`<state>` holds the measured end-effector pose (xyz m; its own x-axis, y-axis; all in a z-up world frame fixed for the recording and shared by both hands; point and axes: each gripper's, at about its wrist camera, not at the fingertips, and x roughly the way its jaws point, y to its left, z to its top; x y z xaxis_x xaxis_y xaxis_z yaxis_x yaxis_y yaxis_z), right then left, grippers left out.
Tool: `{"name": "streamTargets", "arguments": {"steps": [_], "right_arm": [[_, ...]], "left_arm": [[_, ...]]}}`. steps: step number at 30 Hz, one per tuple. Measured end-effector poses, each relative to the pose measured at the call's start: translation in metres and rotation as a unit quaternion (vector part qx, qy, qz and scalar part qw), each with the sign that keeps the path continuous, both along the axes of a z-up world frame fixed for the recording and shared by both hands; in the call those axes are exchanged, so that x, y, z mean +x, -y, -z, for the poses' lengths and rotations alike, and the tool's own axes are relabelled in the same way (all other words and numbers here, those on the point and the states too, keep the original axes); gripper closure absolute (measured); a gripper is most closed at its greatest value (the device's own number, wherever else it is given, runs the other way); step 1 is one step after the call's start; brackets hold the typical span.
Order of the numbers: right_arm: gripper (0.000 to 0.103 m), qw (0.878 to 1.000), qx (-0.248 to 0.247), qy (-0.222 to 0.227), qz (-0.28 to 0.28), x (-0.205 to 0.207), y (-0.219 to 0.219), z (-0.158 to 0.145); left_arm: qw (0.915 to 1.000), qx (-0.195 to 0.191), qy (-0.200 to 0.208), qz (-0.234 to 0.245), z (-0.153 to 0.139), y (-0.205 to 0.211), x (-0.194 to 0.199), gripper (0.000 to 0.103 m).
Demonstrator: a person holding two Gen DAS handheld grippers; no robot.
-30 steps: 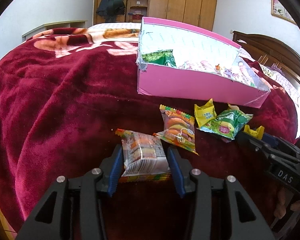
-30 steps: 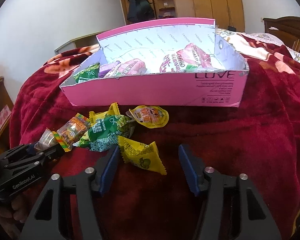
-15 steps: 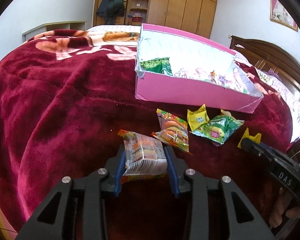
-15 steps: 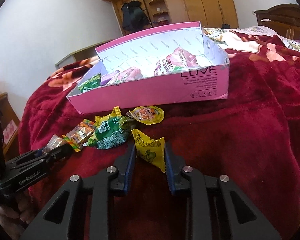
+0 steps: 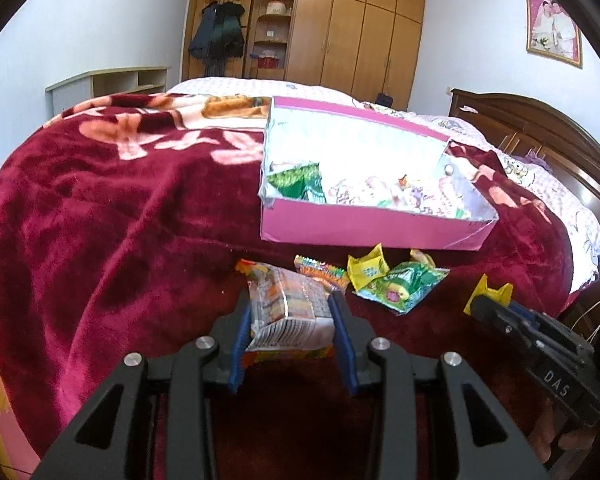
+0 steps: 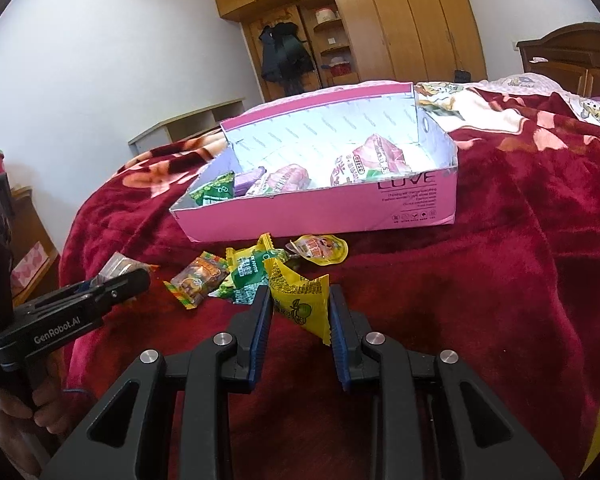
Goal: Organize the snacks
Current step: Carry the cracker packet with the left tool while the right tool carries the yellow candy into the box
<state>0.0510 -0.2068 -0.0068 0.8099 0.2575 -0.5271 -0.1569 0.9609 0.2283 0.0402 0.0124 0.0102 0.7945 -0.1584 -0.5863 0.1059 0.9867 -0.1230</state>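
Note:
My left gripper is shut on a clear snack packet with orange print and holds it above the red blanket. My right gripper is shut on a yellow snack packet, lifted off the blanket. The pink box stands beyond both, open at the top, with several packets inside; it also shows in the right wrist view. Loose on the blanket before it lie an orange packet, a green packet, a small yellow packet and a round yellow pouch.
The red blanket covers a bed. A dark wooden headboard stands on the right, wardrobes at the back. A low shelf unit is at the left wall. The left gripper also shows in the right wrist view.
Both grippers closed on their packets and rose off the blanket. The pink box now looks farther and lower in both views.

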Motion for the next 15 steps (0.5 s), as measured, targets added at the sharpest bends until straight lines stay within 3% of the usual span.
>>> {"name": "streamTargets", "arguments": {"steps": [15], "right_arm": [[0.074, 1.0, 0.018, -0.007, -0.013, 0.007, 0.005, -0.025]], "left_arm": [[0.999, -0.006, 0.032, 0.03, -0.038, 0.015, 0.019, 0.065]]}}
